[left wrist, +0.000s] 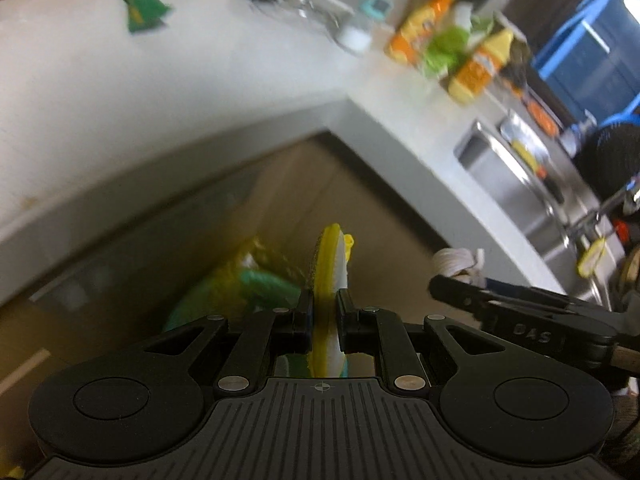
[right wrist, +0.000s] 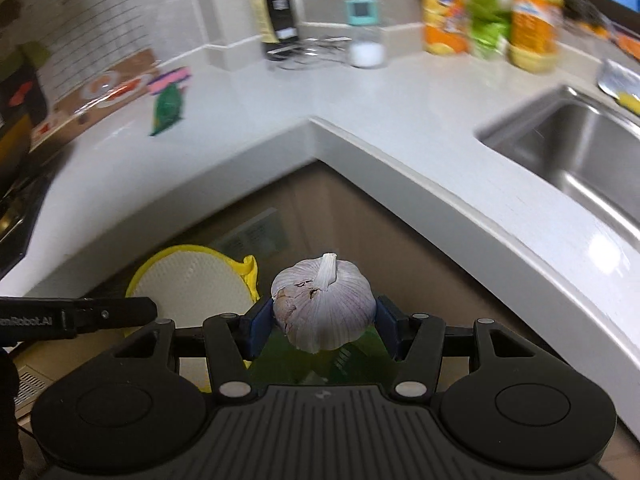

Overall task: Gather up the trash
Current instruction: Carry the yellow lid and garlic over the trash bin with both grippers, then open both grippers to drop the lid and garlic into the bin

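Black linkages fill the bottom of both wrist views. From the left wrist, the left gripper [left wrist: 324, 320] has its fingers [left wrist: 305, 314] drawn to a narrow gap, pinching a yellow-rimmed white scrub pad [left wrist: 330, 280] edge-on; the pad stands upright between the pads and pokes out above them. From the right wrist the same pad [right wrist: 192, 280] shows its broad white face, with the left gripper's finger [right wrist: 108, 315] crossing its lower edge.

Right gripper [right wrist: 325, 326] fingers [right wrist: 260, 330] sit at a middling spread, clamped on either side of a garlic bulb [right wrist: 326, 306], stalk end facing the camera. In the left view the bulb [left wrist: 456, 262] peeks over the right gripper's finger [left wrist: 456, 290], mostly hidden.

Both held items hang off the counter, in front of the inside corner of the white countertop [right wrist: 360, 120], over brown cabinet fronts [right wrist: 320, 220]. Below them sits something green and yellow [left wrist: 240, 288], blurred and largely covered by the grippers; what it is cannot be made out.

Farther off, a green wrapper [right wrist: 168, 110] lies on the counter near a cardboard sheet [right wrist: 100, 92]. A steel sink [right wrist: 580, 152] is cut off at the right edge. Along the back wall stand a dark bottle [right wrist: 276, 12], a small jar with a teal lid [right wrist: 365, 32], and orange and yellow detergent bottles [right wrist: 446, 8], all smeared by motion blur, labels unreadable.
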Demonstrator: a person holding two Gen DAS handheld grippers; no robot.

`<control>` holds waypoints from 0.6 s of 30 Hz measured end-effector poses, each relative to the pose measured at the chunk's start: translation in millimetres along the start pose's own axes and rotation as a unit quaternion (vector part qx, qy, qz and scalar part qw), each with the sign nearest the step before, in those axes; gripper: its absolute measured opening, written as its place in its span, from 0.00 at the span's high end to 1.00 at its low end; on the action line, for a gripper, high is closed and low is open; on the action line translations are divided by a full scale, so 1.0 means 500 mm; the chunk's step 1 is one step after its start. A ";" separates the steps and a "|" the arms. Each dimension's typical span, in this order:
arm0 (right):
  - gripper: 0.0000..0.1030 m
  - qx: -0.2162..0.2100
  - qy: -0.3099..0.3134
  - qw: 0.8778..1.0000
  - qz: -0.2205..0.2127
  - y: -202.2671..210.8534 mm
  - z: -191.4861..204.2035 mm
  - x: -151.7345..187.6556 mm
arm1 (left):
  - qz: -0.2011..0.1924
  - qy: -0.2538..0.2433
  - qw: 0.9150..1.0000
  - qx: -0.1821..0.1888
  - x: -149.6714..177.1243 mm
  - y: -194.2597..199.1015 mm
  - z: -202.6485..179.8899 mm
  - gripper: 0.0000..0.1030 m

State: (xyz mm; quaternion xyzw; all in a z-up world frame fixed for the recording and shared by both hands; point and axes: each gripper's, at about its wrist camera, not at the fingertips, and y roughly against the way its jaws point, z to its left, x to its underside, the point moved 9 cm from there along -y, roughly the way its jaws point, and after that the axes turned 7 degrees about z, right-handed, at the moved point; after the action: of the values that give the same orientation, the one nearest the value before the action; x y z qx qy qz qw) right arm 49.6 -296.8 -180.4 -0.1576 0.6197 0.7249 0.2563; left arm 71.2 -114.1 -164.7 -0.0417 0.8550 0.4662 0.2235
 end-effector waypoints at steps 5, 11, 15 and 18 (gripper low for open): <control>0.47 0.010 -0.032 0.999 0.008 -0.005 -0.056 0.038 | 0.043 0.024 0.998 -0.030 0.030 -0.087 0.047 0.85; 0.47 0.018 -0.061 0.997 0.033 -0.043 -0.094 0.084 | 0.130 0.062 0.989 -0.041 0.103 -0.233 0.114 0.85; 0.47 0.038 -0.077 0.994 0.062 -0.079 -0.119 0.134 | 0.159 0.069 0.984 -0.043 0.129 -0.343 0.138 0.85; 0.47 0.050 -0.082 0.992 0.082 -0.099 -0.135 0.167 | 0.171 0.054 0.983 -0.030 0.132 -0.426 0.138 0.84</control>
State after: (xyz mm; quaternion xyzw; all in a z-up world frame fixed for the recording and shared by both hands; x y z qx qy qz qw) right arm 3.1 -343.2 -278.8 -0.0336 0.6427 0.7221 0.2537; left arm 95.5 -168.3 -390.3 0.0733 0.8457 0.5204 0.0929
